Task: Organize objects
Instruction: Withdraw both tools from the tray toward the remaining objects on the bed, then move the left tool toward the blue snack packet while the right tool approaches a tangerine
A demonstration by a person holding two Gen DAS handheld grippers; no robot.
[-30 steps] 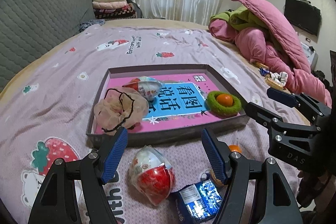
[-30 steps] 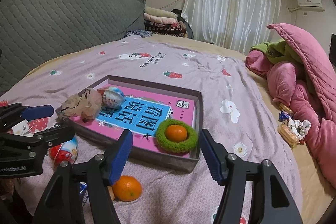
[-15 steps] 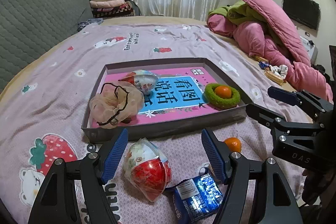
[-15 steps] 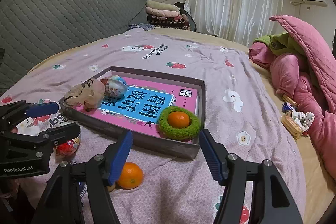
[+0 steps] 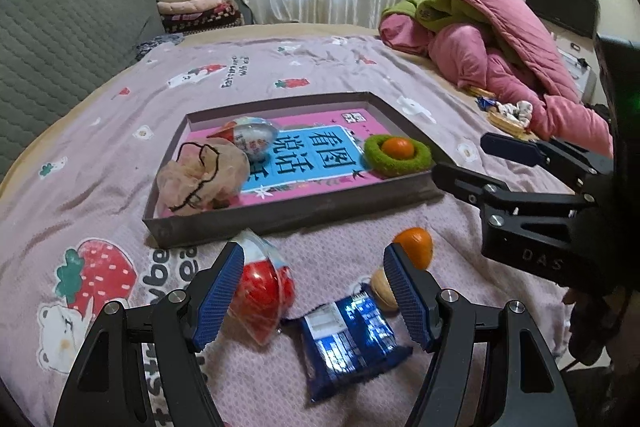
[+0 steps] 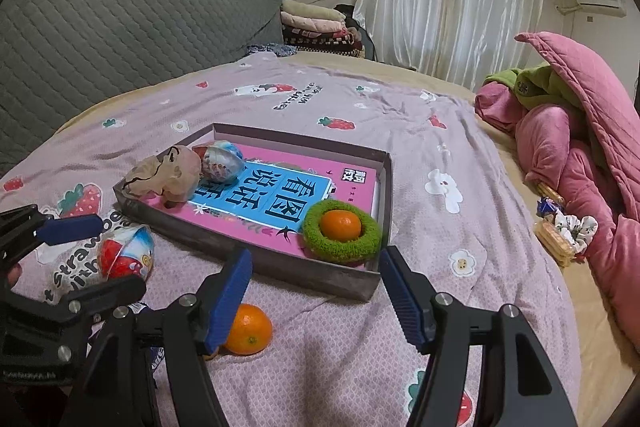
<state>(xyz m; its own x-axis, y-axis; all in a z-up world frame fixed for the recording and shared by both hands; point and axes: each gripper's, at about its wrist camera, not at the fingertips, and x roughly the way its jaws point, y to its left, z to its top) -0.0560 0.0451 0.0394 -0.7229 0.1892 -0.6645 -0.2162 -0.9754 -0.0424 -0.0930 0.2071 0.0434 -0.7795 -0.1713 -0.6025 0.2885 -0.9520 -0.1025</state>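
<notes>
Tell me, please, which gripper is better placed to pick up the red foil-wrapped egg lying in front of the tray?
Probably left: the left gripper is open with the red foil-wrapped egg beside its left finger. The right gripper sits farther off, by the loose orange.

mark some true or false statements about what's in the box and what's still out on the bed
1. An orange sits inside the green ring in the box. True.
2. The blue snack packet lies in the box. False: it is on the bedspread, outside the box.
3. A second orange lies on the bedspread in front of the box. True.
4. The left gripper is clamped on the red toy egg. False: its jaws are open, gripping nothing.
5. The box holds no toy egg. False: one toy egg in the box lies beside the beige mesh pouch.
</notes>
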